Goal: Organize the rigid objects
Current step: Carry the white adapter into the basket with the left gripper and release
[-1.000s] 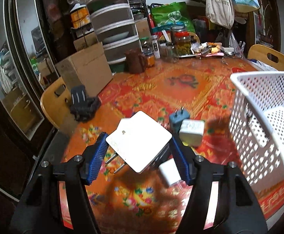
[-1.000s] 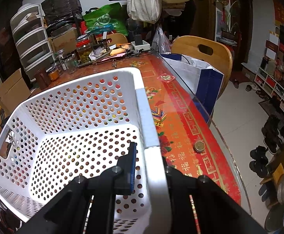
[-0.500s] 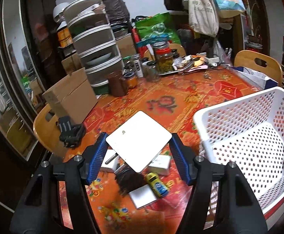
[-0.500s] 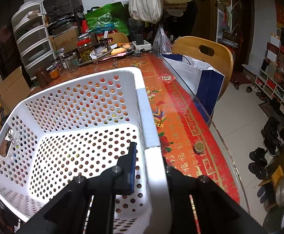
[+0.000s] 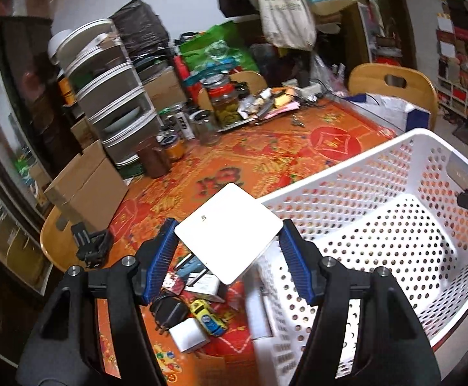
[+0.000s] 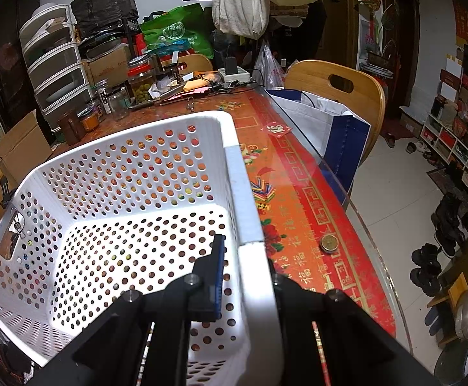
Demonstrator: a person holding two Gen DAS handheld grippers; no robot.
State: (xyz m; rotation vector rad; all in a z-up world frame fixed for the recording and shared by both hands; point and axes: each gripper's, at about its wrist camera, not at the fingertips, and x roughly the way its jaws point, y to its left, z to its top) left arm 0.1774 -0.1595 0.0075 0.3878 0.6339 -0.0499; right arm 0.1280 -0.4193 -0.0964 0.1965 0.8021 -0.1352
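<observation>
Holding a white charger (image 5: 228, 232) by its corners over the basket (image 5: 356, 173) edge, risking a slip outside, while pinching the rim tight.

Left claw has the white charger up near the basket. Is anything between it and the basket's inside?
Nothing visible blocks it. The white charger, held in the left claw, hangs at the white basket's near rim, and the inside shows bare perforated floor. The right claw grips the opposite wall, clear of that path.

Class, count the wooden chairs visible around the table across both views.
3: one at the table's far end, one holding a bag, one beside the cardboard box. Others may be hidden.
</observation>
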